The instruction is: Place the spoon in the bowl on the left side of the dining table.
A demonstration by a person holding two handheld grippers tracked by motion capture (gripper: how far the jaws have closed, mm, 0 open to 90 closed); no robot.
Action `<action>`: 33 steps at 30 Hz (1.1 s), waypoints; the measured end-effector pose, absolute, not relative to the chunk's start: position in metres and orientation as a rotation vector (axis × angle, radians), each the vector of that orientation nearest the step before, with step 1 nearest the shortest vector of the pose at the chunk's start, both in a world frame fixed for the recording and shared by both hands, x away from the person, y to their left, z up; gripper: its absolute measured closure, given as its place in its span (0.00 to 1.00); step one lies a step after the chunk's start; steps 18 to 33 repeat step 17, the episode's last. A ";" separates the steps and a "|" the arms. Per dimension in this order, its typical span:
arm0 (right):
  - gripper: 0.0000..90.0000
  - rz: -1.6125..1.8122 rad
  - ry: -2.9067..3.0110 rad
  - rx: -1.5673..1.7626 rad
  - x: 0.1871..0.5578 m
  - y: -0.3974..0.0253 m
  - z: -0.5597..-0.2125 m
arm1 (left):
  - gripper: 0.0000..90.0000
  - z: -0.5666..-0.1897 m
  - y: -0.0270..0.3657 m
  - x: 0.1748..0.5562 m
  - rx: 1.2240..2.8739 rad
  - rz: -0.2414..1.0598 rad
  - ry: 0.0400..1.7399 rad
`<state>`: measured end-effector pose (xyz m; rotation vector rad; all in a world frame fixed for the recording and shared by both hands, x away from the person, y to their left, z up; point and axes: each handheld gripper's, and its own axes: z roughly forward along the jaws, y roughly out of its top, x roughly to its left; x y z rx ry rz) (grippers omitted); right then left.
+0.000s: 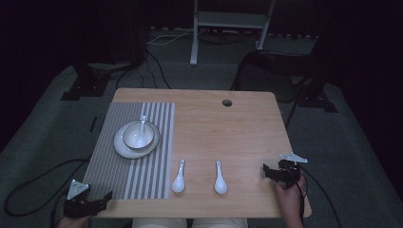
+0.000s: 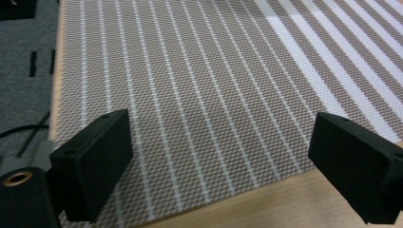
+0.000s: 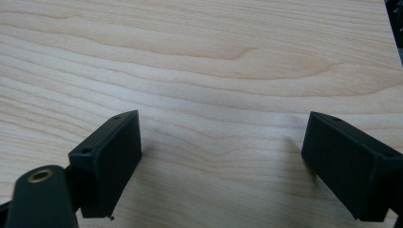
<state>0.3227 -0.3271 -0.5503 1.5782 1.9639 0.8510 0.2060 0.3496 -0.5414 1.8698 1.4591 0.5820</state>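
A striped placemat covers the left part of the wooden table. On it stands a white plate holding a white bowl, with a white spoon resting in the bowl. Two more white spoons lie on the bare wood near the front edge. My left gripper is open over the placemat's front left corner, with nothing between its jaws. At the front right, my right gripper is open over bare wood and empty.
A round cable hole sits near the table's far edge. Beyond the table a white metal stand and dark stand bases rest on grey carpet. Black cables trail on the floor at both sides.
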 end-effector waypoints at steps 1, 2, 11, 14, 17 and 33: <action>0.14 0.851 1.964 1.577 0.323 -0.327 -0.550 | 0.08 -0.541 0.350 0.206 1.870 0.582 1.459; 0.14 0.851 1.964 1.578 0.323 -0.327 -0.550 | 0.08 -0.541 0.351 0.204 1.859 0.596 1.465; 0.14 0.846 1.953 1.584 0.323 -0.328 -0.550 | 0.08 -0.546 0.352 0.205 1.849 0.630 1.475; 0.14 0.845 1.953 1.585 0.323 -0.328 -0.550 | 0.08 -0.547 0.350 0.205 1.869 0.637 1.466; 0.14 0.845 1.954 1.585 0.323 -0.328 -0.550 | 0.08 -0.547 0.350 0.206 1.871 0.637 1.459; 0.14 0.845 1.954 1.585 0.323 -0.328 -0.550 | 0.08 -0.547 0.350 0.206 1.871 0.637 1.459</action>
